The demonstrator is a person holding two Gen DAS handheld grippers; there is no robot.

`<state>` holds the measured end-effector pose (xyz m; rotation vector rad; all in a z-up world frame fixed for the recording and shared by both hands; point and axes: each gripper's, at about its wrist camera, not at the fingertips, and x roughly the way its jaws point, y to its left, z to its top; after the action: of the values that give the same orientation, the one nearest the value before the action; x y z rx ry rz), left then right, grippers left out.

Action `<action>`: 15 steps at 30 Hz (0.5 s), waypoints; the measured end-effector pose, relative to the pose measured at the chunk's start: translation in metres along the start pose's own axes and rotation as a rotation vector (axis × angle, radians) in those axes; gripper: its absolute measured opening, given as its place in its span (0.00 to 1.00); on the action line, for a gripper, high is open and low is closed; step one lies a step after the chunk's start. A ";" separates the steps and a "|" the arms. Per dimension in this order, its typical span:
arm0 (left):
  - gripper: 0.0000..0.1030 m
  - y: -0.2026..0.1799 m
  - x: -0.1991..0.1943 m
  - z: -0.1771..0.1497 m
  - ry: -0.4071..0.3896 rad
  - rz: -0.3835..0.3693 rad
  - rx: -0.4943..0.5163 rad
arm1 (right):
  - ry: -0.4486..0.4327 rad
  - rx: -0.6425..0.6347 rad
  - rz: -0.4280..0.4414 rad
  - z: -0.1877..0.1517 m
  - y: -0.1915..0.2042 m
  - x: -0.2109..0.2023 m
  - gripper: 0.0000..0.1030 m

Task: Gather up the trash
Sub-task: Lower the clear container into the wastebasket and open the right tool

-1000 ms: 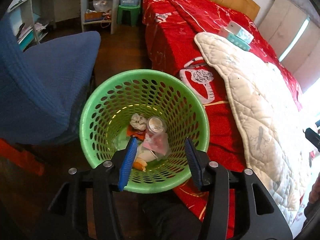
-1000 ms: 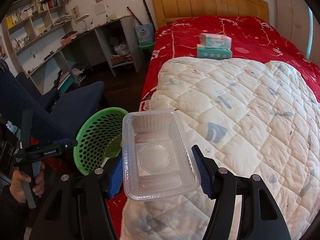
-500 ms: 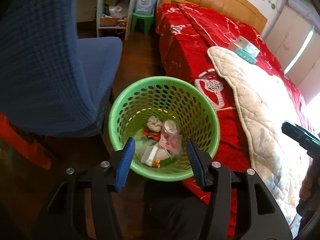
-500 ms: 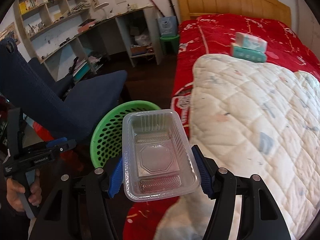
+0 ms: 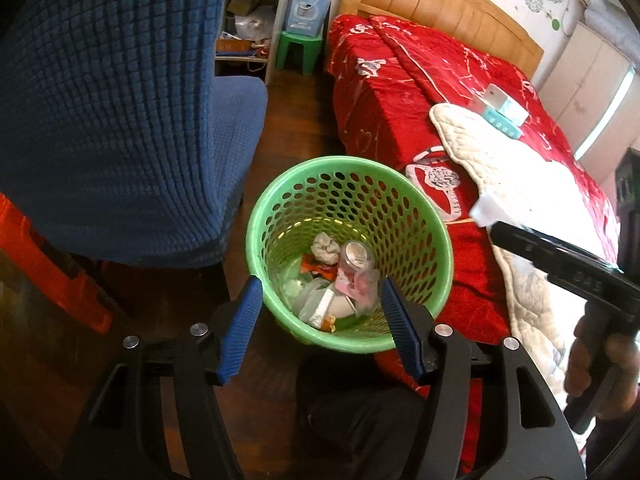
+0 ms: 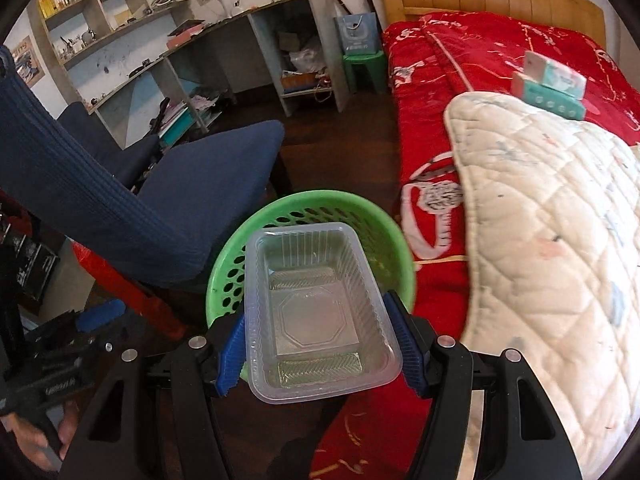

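Note:
A green perforated trash basket (image 5: 412,216) stands on the dark floor between a blue chair and the bed. It holds crumpled paper (image 5: 325,247), a clear jar and wrappers. My left gripper (image 5: 322,330) is open and empty, just above the basket's near rim. My right gripper (image 6: 318,346) is shut on a clear plastic food tray (image 6: 316,312), held above the near side of the basket (image 6: 296,208). In the left wrist view the right gripper's body (image 5: 560,268) comes in from the right, with a pale corner of the tray (image 5: 486,210) showing.
A blue upholstered chair (image 5: 120,120) stands left of the basket. The bed with a red cover (image 5: 400,92) and a white quilt (image 6: 552,248) is on the right, with tissue boxes (image 6: 548,84) on it. A desk with shelves (image 6: 224,40) and a green stool (image 6: 364,68) are behind.
My right gripper has carried the tray left, off the quilt and over the basket. My left gripper has drawn back a little, so the basket sits farther off.

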<state>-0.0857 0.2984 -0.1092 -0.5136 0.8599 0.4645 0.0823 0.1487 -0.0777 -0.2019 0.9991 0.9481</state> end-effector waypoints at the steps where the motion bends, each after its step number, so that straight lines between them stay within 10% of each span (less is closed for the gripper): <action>1: 0.60 0.001 0.000 0.000 0.001 -0.001 -0.003 | 0.004 0.005 0.008 0.001 0.002 0.005 0.60; 15: 0.66 -0.011 -0.008 -0.003 -0.013 -0.005 0.004 | -0.021 0.027 0.017 -0.011 -0.003 -0.010 0.77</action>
<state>-0.0857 0.2870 -0.1019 -0.5085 0.8465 0.4610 0.0764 0.1351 -0.0767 -0.1607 0.9955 0.9503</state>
